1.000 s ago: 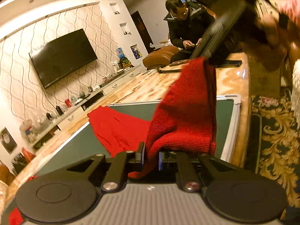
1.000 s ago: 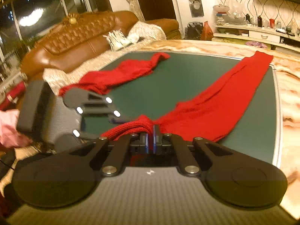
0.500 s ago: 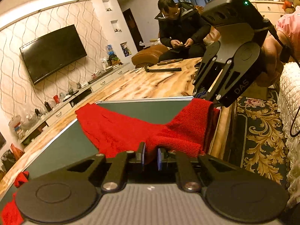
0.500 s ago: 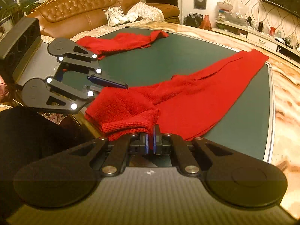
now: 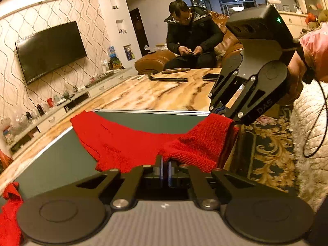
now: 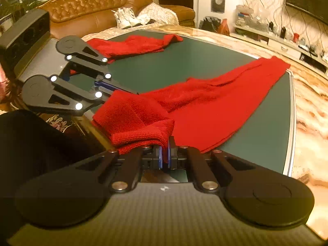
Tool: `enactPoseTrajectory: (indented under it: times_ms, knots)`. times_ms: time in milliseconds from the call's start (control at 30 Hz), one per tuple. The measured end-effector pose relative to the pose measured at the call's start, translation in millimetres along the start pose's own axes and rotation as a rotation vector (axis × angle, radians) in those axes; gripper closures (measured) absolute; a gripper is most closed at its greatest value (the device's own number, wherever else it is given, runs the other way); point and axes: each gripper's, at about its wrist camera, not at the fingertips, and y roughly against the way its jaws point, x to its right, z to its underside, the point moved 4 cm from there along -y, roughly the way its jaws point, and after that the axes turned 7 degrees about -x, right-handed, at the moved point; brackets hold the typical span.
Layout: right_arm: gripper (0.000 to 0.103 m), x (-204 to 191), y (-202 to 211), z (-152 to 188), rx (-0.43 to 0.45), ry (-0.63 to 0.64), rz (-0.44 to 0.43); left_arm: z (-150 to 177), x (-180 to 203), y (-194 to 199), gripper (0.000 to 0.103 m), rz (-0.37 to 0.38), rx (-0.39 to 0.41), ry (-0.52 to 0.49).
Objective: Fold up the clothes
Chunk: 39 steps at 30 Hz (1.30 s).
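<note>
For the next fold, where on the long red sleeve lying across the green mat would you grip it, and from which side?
Take the sleeve at its cuff end, coming in from the mat's far edge. That end lies flat and free at the mat's corner, while the near end is bunched where both grippers are shut on the garment.

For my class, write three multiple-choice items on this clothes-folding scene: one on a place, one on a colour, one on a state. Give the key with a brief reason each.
1. Where does the red garment lie?
A. on the green mat
B. on the sofa
C. on the floor

2. What colour is the knit fabric?
A. blue
B. red
C. white

3. How do the left gripper and right gripper stand?
A. both wide open
B. one open, one shut
C. both shut on cloth

Key: 1 A, the garment spreads across the mat. 2 B, it shows red in both views. 3 C, each pair of fingers pinches a fold of the garment's near end.
</note>
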Motion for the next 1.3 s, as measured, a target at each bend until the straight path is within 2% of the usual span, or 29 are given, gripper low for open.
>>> enactPoseTrajectory:
  times_ms: [100,433,567,700,867,1000,1167,1300]
  knots:
    - [0.096,-22,14,5,-0.004,0.023,-0.024,4,10,27,0.098,0.042,-0.018,0.023]
    - [0.096,-102,84,21,0.027,0.094,-0.163,5,42,112,0.098,0.185,-0.043,0.203]
    - [0.096,-120,104,21,0.036,0.129,-0.194,3,51,132,0.098,0.228,-0.044,0.263]
    - [0.096,-117,116,13,0.047,0.126,-0.226,-2,38,141,0.098,0.270,-0.014,0.359]
    - [0.096,-87,128,-21,0.100,0.081,-0.273,-25,-13,136,0.098,0.264,0.040,0.466]
    - [0.096,-30,125,-67,0.159,-0.002,-0.289,-51,-80,108,0.098,0.241,0.063,0.494]
    - [0.096,55,95,-122,0.176,-0.104,-0.247,-78,-178,35,0.098,0.253,0.057,0.524]
    - [0.096,130,55,-152,0.159,-0.213,-0.232,-86,-245,-41,0.098,0.334,0.054,0.596]
